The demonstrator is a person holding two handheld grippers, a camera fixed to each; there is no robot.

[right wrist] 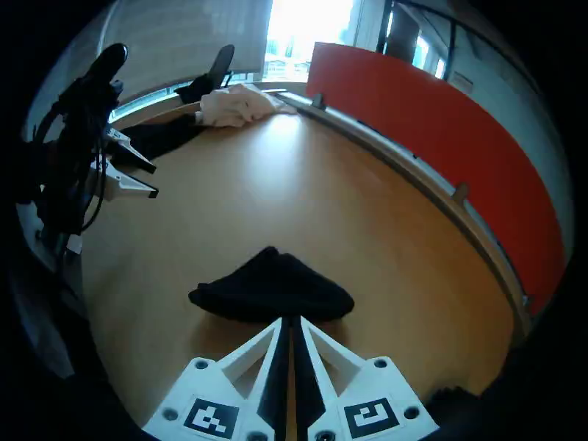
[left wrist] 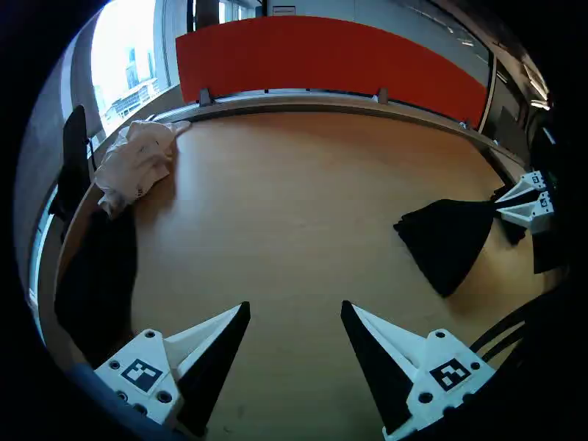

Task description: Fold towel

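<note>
A black towel lies bunched on the wooden table at the right of the left gripper view. One end is drawn to a point where my right gripper pinches it. In the right gripper view the towel sits just ahead of my right gripper, whose fingers are shut on its near edge. My left gripper hovers open over bare wood, well to the left of the towel, with nothing between its fingers. It also appears as the left gripper across the table, held by a hand.
A crumpled white cloth lies at the far left corner, with a dark cloth along the left edge. A red divider panel stands behind the table's far edge. A black chair sits by the window.
</note>
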